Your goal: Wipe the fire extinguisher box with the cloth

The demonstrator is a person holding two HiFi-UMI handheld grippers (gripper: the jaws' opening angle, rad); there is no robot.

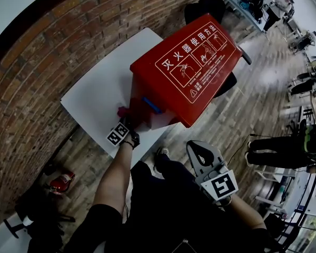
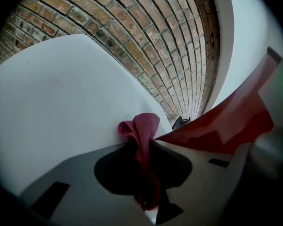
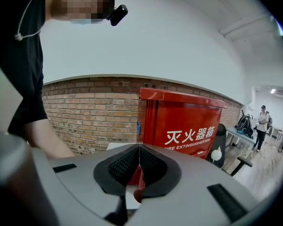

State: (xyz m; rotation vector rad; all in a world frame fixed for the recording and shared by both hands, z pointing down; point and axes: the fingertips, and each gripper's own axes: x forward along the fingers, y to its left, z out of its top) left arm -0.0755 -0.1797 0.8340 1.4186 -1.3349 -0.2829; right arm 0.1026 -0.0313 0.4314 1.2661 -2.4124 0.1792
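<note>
Closest in, the right tool [image 1: 199,153] hangs low in front of the person's dark clothing, well clear of the counter. Its own view shows the right tool [image 3: 139,146] clenched, pads pressed together with nothing between them.

Further out, the left tool [image 1: 127,121] is at the counter's near edge, and it's clamped tight on the cloth [image 1: 122,111]. In the left gripper view, the pink cloth [image 2: 141,126] runs up through the closed pads of the left tool [image 2: 144,147] and bunches out past the tips, above the white counter [image 2: 61,88].

The cloth sits right at the near-left lower corner of the fire extinguisher box [image 1: 189,67]. Whether it's actually pressing on the red panel, I can't tell. The box [image 2: 226,126] fills the right of that view.

The box [image 3: 188,126] stands upright on the counter [image 1: 95,96], white lettering on its front, pictograms on the lid.

Behind it all is the brick wall [image 1: 52,51].
</note>
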